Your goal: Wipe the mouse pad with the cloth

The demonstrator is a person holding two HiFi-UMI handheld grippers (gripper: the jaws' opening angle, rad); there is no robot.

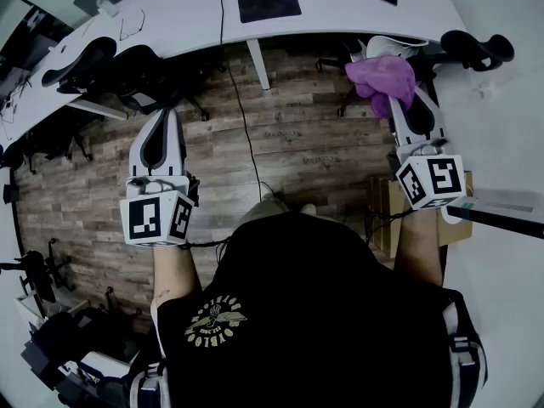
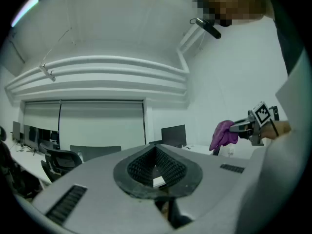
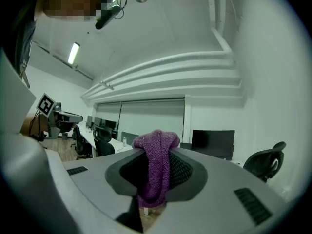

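Left tool [image 1: 165, 113]: held out over the wooden floor [image 1: 297, 155], its jaws pressed together with nothing between them; in the left gripper view [image 2: 157, 168] the dark ribbed pads meet.
Right tool [image 1: 405, 102]: clenched on the cloth [image 1: 382, 78], held forward at the person's right side.
Cloth: purple, bunched into a lump at the tip of the right tool; in the right gripper view [image 3: 157, 167] it bulges up over the jaws and hangs down between the pads. The left gripper view shows it [image 2: 223, 134] as a drooping wad at the end of the other tool.
Mouse pad [image 1: 269, 3]: dark rectangle lying flat on the white tabletop [image 1: 187, 11], well apart from the cloth and from both tools.
Cable [image 1: 242, 117]: black, runs from the tabletop edge down across the floor towards the person.
Marker cubes: one on the left tool [image 1: 157, 218], one on the right tool [image 1: 431, 181], both facing the head camera.
Office chair [image 1: 81, 62]: black, tucked against the tabletop at the left.
Cardboard box [image 1: 387, 206]: on the floor beside the person's right arm.
Monitor [image 3: 213, 143]: dark screen beyond the right tool.
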